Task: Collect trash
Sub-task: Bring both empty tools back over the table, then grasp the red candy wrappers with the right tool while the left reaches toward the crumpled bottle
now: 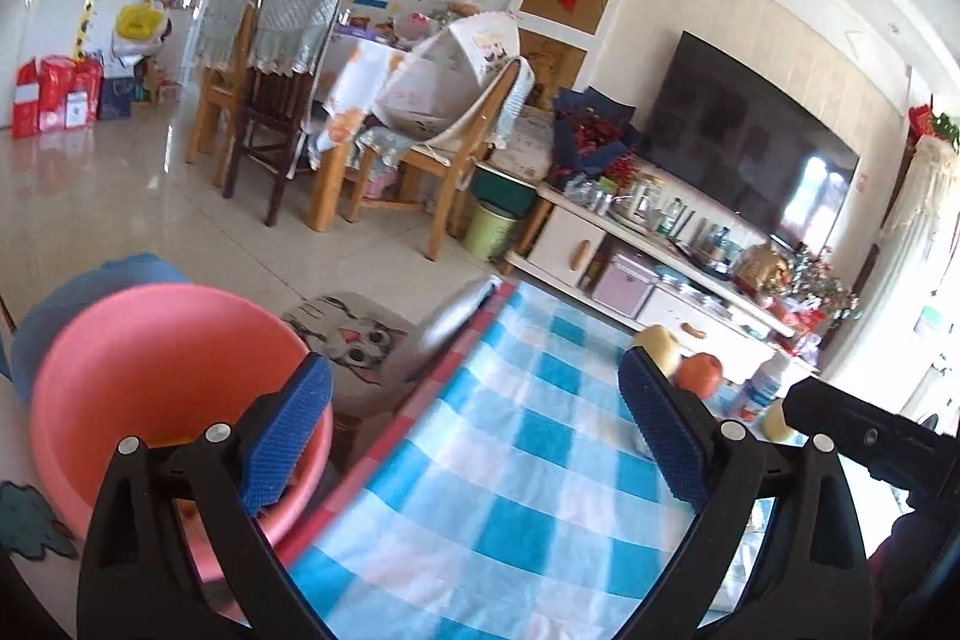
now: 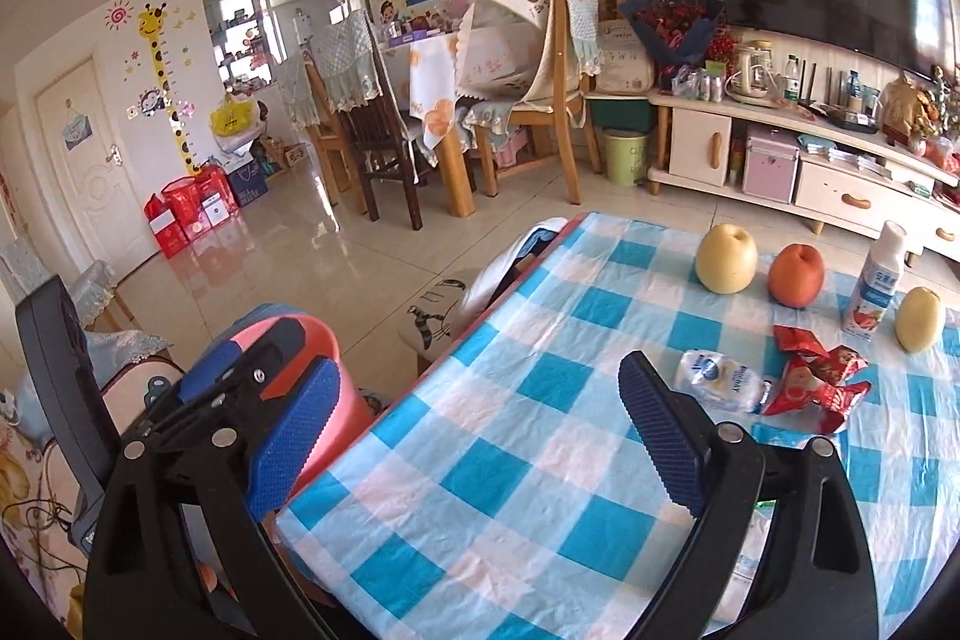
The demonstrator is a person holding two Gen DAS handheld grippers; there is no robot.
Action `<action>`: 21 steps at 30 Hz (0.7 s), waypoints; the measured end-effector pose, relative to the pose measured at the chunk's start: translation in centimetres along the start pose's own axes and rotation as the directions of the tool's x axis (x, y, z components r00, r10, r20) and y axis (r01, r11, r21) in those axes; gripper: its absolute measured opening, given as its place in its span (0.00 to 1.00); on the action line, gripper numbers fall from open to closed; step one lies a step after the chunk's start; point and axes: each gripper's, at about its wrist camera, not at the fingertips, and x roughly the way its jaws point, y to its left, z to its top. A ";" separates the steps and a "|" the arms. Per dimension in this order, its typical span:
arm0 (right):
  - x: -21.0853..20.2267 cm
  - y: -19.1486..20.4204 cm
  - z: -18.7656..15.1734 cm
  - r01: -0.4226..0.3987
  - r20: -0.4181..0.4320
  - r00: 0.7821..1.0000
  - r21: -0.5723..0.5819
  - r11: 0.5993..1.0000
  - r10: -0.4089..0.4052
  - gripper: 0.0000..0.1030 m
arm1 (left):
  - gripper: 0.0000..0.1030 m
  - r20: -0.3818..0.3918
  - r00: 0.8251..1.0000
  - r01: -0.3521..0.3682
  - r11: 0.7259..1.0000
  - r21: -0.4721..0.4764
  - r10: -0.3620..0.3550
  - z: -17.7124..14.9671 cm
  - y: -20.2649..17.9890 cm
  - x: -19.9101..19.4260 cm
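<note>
The left gripper [image 1: 474, 436], with black arms and blue ribbed pads, is seen spread wide with nothing between its jaws; its left pad is framed against the round pink plastic basin [image 1: 150, 340], its right pad against the blue-and-white checked tablecloth [image 1: 510, 430]. The right gripper [image 2: 474, 436], of the same build, is likewise held released and empty above the near part of that cloth [image 2: 540, 400]. In the right wrist view the left gripper [image 2: 252, 364] is seen low at the left, over the pink basin [image 2: 324, 334], which is placed beside the table's left edge.

The trash is found on the cloth just beyond the right gripper's right pad: a crumpled white plastic wrapper with blue print [image 2: 720, 382], and touching it on the right a crushed red foil snack packet [image 2: 816, 376]. Farther back on the table a pale yellow pear [image 2: 726, 259], a red-orange apple [image 2: 797, 275], a white drink bottle with a strawberry label [image 2: 876, 280] and a second yellow fruit [image 2: 921, 319] are set in a row.

Beyond the table a stool with a cat-face cushion [image 1: 348, 334], wooden dining chairs [image 1: 456, 142], a green bin [image 1: 489, 229], a white cabinet [image 2: 810, 148] and a dark television [image 1: 750, 136] are seen
</note>
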 end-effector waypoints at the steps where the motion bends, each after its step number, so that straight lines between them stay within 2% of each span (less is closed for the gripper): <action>1: -0.3 -0.4 -0.1 0.007 0.008 1.000 0.001 1.000 -0.007 0.90 | 0.94 0.006 1.000 0.013 1.000 -0.017 -0.012 -0.4 -0.1 0.0; 4: -1.3 -1.8 -0.4 0.036 0.029 0.999 -0.006 0.999 -0.036 0.90 | 0.94 0.028 0.998 0.055 0.998 -0.039 -0.054 -1.2 -0.7 0.0; 8: -2.6 -4.0 -0.5 0.052 0.068 0.996 0.003 0.999 -0.052 0.93 | 0.94 0.047 0.997 0.063 0.998 -0.004 -0.063 -2.1 -2.3 0.3; 15: -4.8 -8.6 -0.7 0.103 0.134 0.985 0.075 0.992 -0.113 0.94 | 0.94 0.017 0.994 0.103 0.993 0.054 -0.104 -3.3 -4.6 1.0; 21: -5.6 -10.9 -1.2 0.148 0.127 0.979 0.081 0.986 -0.158 0.95 | 0.94 0.007 0.987 0.161 0.982 0.100 -0.163 -4.5 -6.9 1.2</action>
